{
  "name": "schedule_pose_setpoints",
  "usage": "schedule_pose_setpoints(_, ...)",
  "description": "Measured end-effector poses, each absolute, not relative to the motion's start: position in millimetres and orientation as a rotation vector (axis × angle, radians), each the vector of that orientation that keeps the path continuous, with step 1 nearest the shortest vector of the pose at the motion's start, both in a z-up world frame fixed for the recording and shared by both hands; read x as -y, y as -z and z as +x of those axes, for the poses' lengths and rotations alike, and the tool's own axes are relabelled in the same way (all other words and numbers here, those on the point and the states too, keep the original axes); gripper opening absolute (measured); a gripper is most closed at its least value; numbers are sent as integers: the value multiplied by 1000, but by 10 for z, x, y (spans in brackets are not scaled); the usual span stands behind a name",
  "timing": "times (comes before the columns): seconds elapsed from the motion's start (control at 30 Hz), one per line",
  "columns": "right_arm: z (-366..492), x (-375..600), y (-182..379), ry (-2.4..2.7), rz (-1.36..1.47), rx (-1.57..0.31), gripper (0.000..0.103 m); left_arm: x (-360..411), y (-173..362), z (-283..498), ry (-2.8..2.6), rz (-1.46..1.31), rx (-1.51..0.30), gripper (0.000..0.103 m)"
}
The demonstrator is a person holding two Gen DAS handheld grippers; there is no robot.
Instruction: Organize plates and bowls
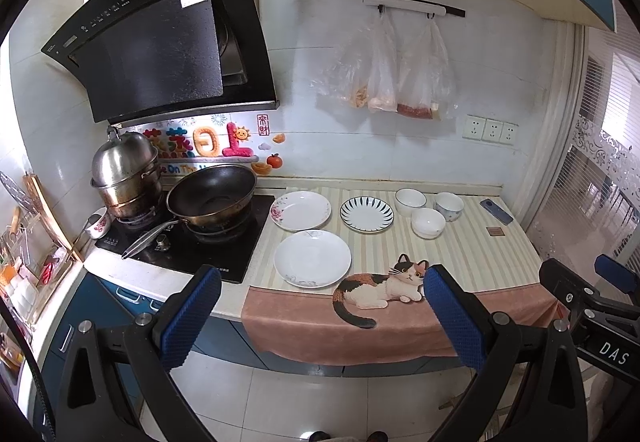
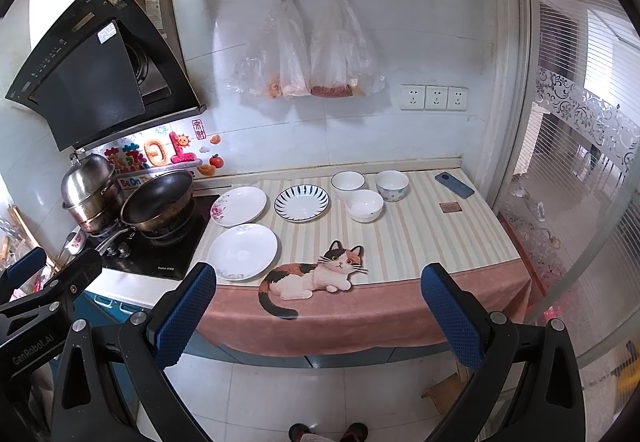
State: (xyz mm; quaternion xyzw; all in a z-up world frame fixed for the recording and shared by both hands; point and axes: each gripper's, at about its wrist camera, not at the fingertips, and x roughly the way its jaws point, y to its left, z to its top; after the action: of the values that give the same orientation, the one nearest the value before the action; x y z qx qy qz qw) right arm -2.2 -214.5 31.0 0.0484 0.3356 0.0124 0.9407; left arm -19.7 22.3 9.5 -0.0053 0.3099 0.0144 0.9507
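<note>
From the left wrist, the left gripper (image 1: 320,318) hangs wide and empty before the counter, where three plates (image 1: 312,258) and three bowls (image 1: 428,222) sit on a striped cat-print mat (image 1: 472,258); from the right wrist, the right gripper (image 2: 318,316) likewise gapes empty, well short of the dishes

Bench (image 2: 420,242) front strip bare, open from floor side. Three plates (image 2: 242,251) crowd left, beside wok (image 2: 158,201) and stove. Three bowls (image 2: 364,205) clustered at back. Phone (image 2: 454,184) and coaster (image 2: 450,207) far right. Bags (image 2: 308,53) hang above, well apart.
</note>
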Motion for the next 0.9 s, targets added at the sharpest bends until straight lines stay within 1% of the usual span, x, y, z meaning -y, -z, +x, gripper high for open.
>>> schedule_pose_setpoints(0.9, 26, 2167, -321, -21, 103, -682, 103, -221, -154, -123, -31, -7, -629, 103)
